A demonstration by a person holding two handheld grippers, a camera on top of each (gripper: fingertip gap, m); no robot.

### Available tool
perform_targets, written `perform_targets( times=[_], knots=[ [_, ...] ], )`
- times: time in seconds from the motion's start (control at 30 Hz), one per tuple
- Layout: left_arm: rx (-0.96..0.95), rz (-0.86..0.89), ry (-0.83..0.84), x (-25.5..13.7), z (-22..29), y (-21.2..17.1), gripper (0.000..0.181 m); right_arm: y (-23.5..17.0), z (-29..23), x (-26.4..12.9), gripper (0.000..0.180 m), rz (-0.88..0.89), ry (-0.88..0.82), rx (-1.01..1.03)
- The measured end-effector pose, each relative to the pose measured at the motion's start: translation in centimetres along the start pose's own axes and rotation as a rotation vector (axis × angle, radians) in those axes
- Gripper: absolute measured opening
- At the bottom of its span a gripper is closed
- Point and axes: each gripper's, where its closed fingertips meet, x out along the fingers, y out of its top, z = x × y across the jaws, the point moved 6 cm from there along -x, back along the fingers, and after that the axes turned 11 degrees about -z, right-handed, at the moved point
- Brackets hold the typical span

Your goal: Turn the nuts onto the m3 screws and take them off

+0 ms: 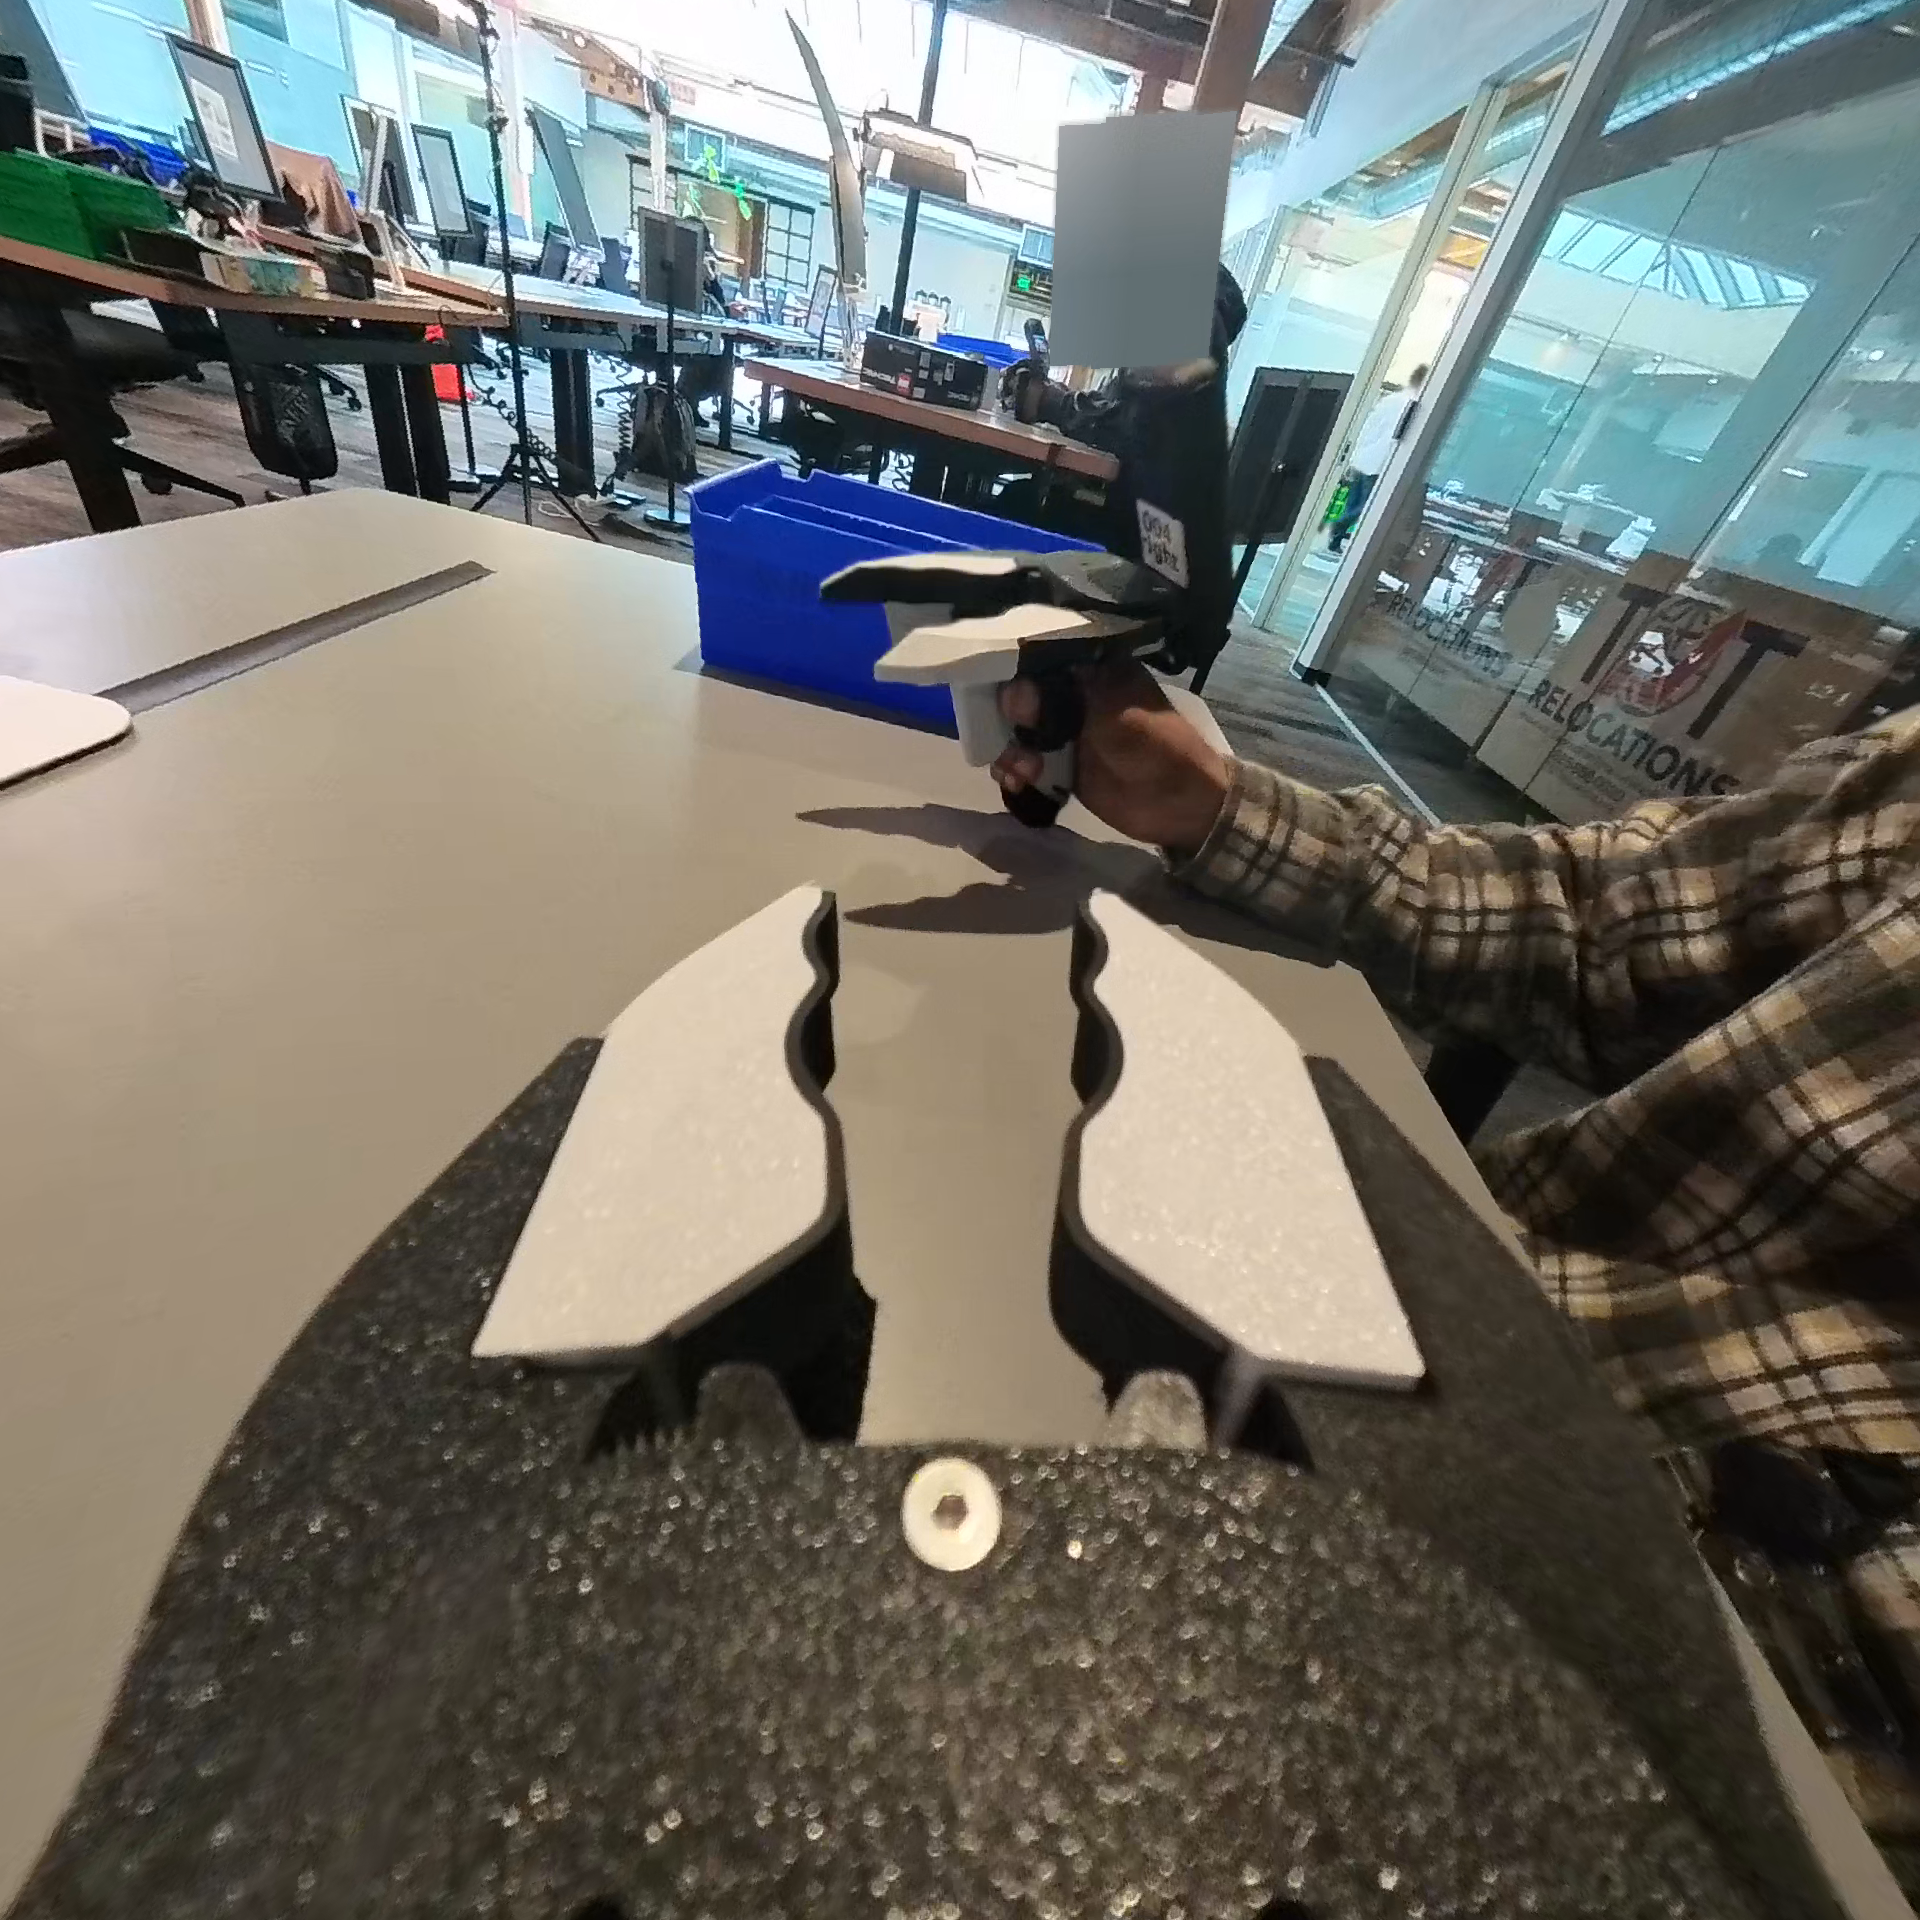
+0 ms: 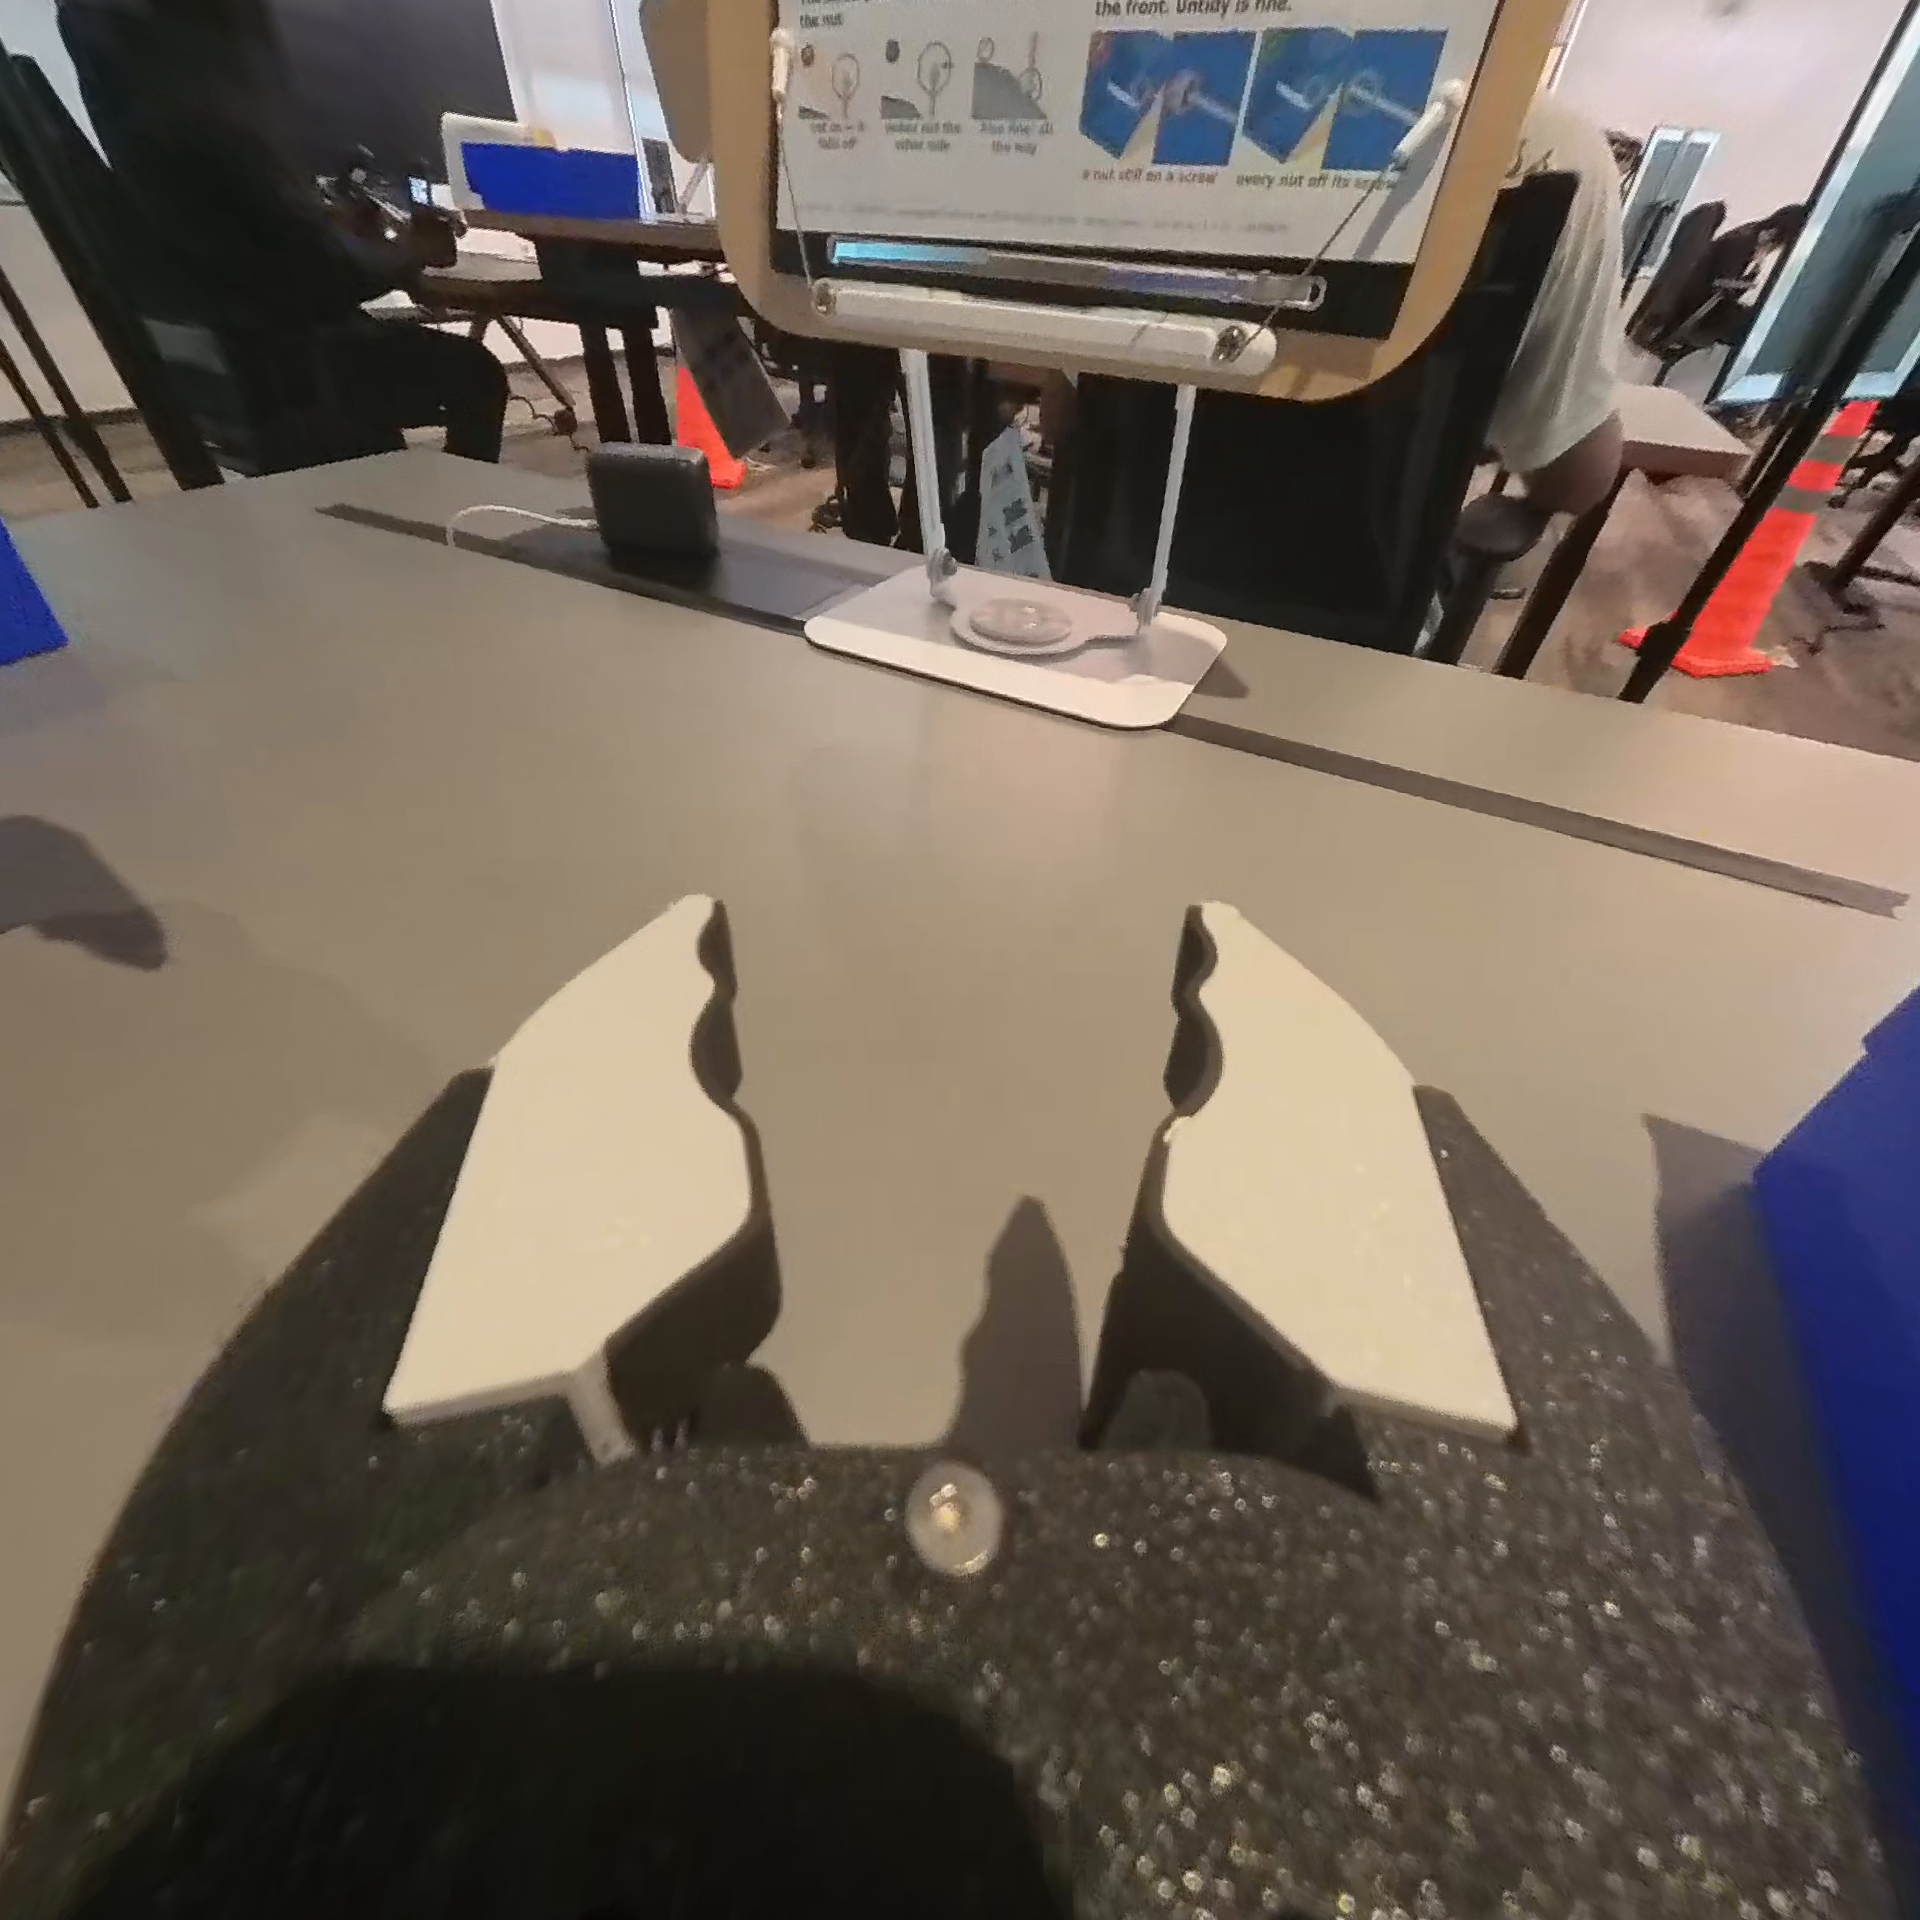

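Left gripper (image 1: 951, 914): you are holding it released, over the grey table (image 1: 416, 831).
Right gripper (image 2: 956, 925): you are keeping nothing in it, fingers spread, beside the blue bin (image 1: 790, 582).

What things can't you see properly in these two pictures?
- Nuts and screws: in neither view; the blue bin's wall hides its inside in the left wrist view.
- Blue bin: cut off by the right wrist view's right edge.
- Screen: its top is cut off there.
- Right hand-held gripper: its fingers overlap side-on.
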Motion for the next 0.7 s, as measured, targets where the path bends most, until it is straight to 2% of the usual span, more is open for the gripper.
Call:
perform_targets(
  times=[0.2, 0.37, 0.5, 0.7],
  knots=[
    [-0.032, 0.056, 0.020, -1.4, 0.8, 1.8, 0.040, -0.3, 0.2, -0.6, 0.075, 0.041, -0.052, -0.052],
    [-0.044, 0.098, 0.064, -6.4, 4.2, 5.4, 0.037, -0.4, 0.6, -1.1, 0.073, 0.070, -0.077, -0.044],
    [-0.035, 0.035, 0.183, -14.2, 6.2, 7.0, 0.035, -0.5, 0.7, -0.8, 0.073, 0.059, -0.073, -0.043],
    [-0.104, -0.194, 0.626, -29.4, 3.4, 6.5, 0.030, -0.7, 0.8, -0.5, 0.073, 0.033, -0.118, -0.075]
  ],
)
